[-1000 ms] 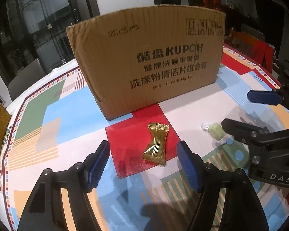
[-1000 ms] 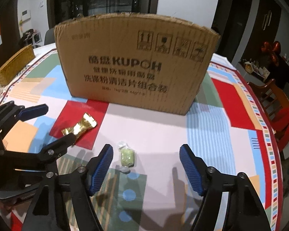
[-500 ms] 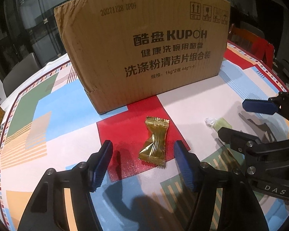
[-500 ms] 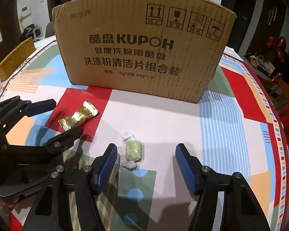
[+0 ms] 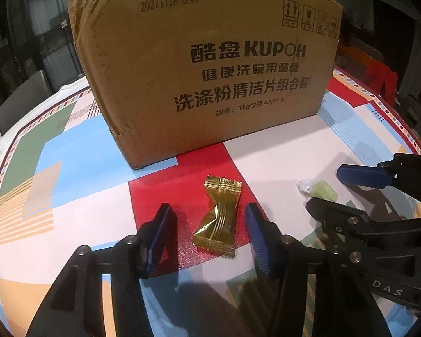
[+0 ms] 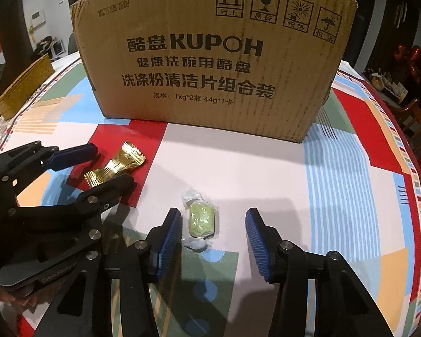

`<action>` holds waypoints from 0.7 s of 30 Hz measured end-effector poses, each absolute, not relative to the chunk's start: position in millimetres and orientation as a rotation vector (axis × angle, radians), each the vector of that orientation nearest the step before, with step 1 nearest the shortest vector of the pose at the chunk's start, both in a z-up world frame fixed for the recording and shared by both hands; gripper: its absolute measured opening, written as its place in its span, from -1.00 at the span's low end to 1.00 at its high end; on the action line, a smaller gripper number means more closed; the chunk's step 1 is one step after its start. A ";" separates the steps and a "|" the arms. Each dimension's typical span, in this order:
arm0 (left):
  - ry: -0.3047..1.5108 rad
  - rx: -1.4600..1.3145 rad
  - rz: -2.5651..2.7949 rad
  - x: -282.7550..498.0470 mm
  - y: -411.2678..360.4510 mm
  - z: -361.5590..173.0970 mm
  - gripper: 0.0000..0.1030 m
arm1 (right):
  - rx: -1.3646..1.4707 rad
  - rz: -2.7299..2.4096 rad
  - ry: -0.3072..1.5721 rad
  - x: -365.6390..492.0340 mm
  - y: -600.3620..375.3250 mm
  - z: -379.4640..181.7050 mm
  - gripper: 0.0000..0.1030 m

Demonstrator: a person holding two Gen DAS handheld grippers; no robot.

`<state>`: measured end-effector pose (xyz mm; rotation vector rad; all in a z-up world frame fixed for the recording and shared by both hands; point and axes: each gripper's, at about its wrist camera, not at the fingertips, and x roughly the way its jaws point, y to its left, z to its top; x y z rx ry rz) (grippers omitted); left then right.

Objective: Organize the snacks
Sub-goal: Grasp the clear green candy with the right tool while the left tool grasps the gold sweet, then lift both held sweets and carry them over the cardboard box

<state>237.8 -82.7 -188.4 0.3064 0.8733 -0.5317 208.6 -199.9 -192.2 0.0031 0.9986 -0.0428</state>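
The gold candy [image 5: 218, 215] lay on the table [image 5: 78, 219] near its front edge, between the left gripper [image 5: 207, 238]'s closing jaws, not yet pinched. The green candy [image 6: 201, 219] sat likewise inside the right gripper [image 6: 213, 241], hugging the left pad. Flat wrappers could skid aside or slip out.

Sharp, overhead-lit frames; dark vignetted fisheye corners, shadows falling toward the camera
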 end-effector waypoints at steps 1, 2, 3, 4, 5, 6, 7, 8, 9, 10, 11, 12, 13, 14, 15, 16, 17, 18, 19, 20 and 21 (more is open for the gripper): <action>0.874 0.304 -0.536 237.5 -83.0 -188.4 -0.08 | 0.005 -0.042 0.998 209.3 -200.9 -192.3 -0.10; 0.875 0.302 -0.540 237.2 -83.7 -188.6 -0.11 | 0.008 -0.041 0.998 209.7 -201.1 -192.6 -0.13; 0.876 0.299 -0.546 236.6 -84.1 -188.6 -0.15 | 0.010 -0.040 0.997 209.7 -201.3 -192.3 -0.16; 0.876 0.297 -0.549 236.2 -84.0 -188.6 -0.19 | 0.011 -0.039 0.996 209.8 -202.0 -192.0 -0.17; 0.876 0.295 -0.551 235.6 -84.0 -188.5 -0.22 | 0.014 -0.037 0.995 209.7 -201.8 -192.1 -0.21; 0.876 0.292 -0.556 234.5 -83.7 -188.3 -0.28 | 0.019 -0.035 0.994 209.8 -202.8 -192.0 -0.25; 0.875 0.293 -0.559 233.5 -84.3 -188.3 -0.34 | 0.022 -0.036 0.993 210.2 -203.4 -191.9 -0.30; 0.874 0.296 -0.562 232.3 -84.4 -188.2 -0.37 | 0.024 -0.037 0.993 210.4 -204.3 -191.8 -0.33; 0.869 0.304 -0.564 230.6 -85.4 -188.0 -0.40 | 0.025 -0.038 0.992 211.1 -204.5 -191.4 -0.38; 0.868 0.306 -0.564 228.9 -87.7 -188.1 -0.44 | 0.026 -0.039 0.992 211.4 -205.1 -191.2 -0.48; 0.869 0.306 -0.567 228.2 -88.0 -188.1 -0.46 | 0.026 -0.041 0.990 211.2 -205.6 -191.0 -0.55; 0.870 0.305 -0.570 227.7 -87.9 -188.0 -0.49 | 0.027 -0.041 0.990 211.9 -207.4 -190.6 -0.61; 0.871 0.305 -0.569 227.1 -88.1 -187.9 -0.50 | 0.029 -0.040 0.990 212.4 -208.5 -190.5 -0.61; 0.871 0.306 -0.568 226.9 -88.3 -187.9 -0.50 | 0.030 -0.039 0.990 212.7 -209.0 -190.6 -0.61; 0.871 0.306 -0.568 226.5 -88.4 -187.8 -0.52 | 0.033 -0.038 0.989 212.9 -209.5 -190.4 -0.62; 0.871 0.308 -0.566 226.1 -89.0 -187.6 -0.53 | 0.034 -0.038 0.989 212.8 -209.5 -190.5 -0.62; 0.871 0.309 -0.564 225.3 -89.2 -187.3 -0.54 | 0.036 -0.038 0.989 212.8 -210.0 -190.5 -0.62; 0.872 0.310 -0.562 225.1 -89.3 -187.4 -0.55 | 0.037 -0.038 0.990 212.6 -210.1 -190.5 -0.62; 0.873 0.309 -0.561 225.1 -89.0 -187.3 -0.55 | 0.038 -0.038 0.991 212.4 -210.4 -190.5 -0.62; 0.874 0.309 -0.559 224.9 -88.5 -187.1 -0.56 | 0.039 -0.038 0.992 212.1 -210.9 -190.4 -0.62; 0.875 0.309 -0.555 224.4 -88.4 -186.9 -0.56 | 0.039 -0.039 0.992 211.7 -211.3 -190.2 -0.62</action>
